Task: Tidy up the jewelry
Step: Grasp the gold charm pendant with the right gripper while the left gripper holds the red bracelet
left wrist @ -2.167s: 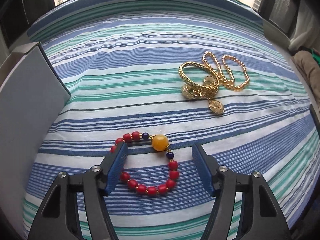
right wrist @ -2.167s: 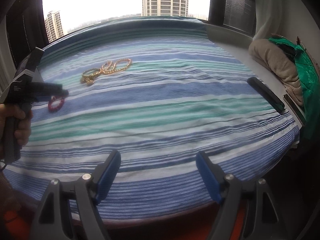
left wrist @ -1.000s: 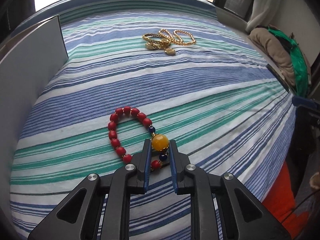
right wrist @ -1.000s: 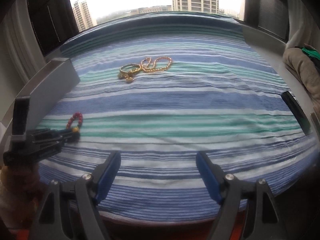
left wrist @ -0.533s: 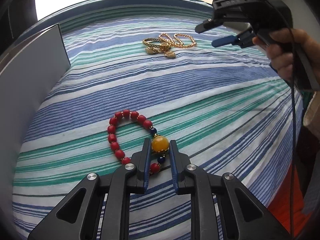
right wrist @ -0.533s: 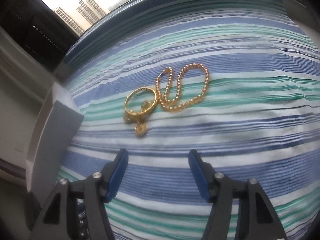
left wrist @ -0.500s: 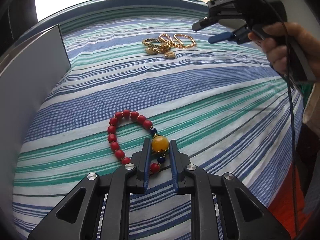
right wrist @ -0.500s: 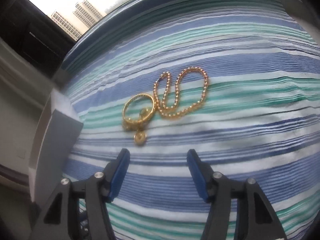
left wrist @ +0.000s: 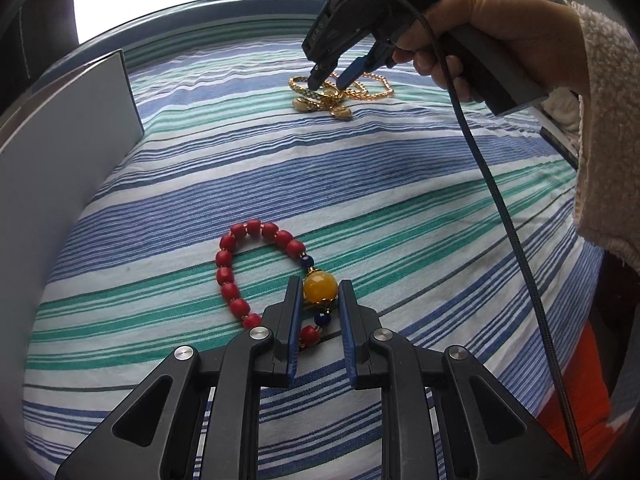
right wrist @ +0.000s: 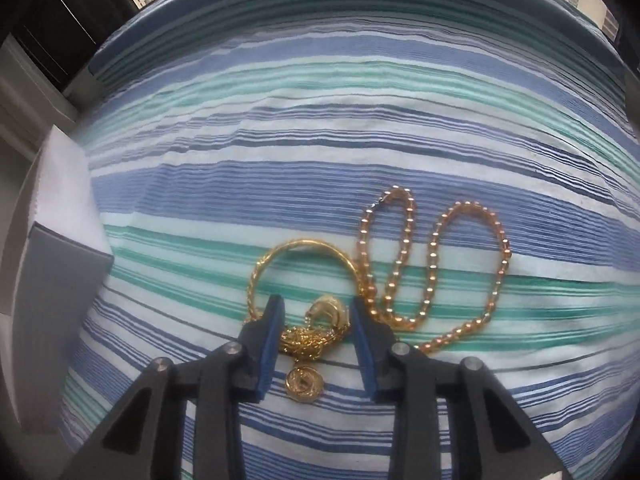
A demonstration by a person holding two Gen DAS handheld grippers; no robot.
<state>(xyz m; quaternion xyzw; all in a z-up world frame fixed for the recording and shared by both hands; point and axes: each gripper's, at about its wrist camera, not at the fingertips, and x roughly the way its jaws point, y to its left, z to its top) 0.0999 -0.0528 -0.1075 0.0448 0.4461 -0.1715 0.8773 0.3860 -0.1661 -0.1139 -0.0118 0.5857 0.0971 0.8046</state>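
Note:
My left gripper [left wrist: 319, 294] is shut on the red bead bracelet [left wrist: 240, 252], its pads clamping the big yellow bead [left wrist: 319, 288]; the bracelet lies on the striped cloth [left wrist: 360, 184]. My right gripper [right wrist: 316, 316] is partly closed around a tangle of fine gold chain [right wrist: 306, 340] inside a gold bangle [right wrist: 296, 264]; whether the pads touch it is unclear. A round gold pendant [right wrist: 304, 384] lies just below. A gold bead chain [right wrist: 432, 276] lies to the right. The right gripper also shows in the left wrist view [left wrist: 326, 80], over the gold pile [left wrist: 324, 96].
A grey-white box [left wrist: 60, 168] stands along the left edge of the cloth, also in the right wrist view [right wrist: 52, 280]. A dark flat object [left wrist: 560, 144] lies at the right edge. The right gripper's cable [left wrist: 500, 216] hangs across the right side.
The right gripper has moved down onto the gold pile and its jaws have narrowed around the tangled chain. The left gripper stays shut on the yellow bead, hardly moved.

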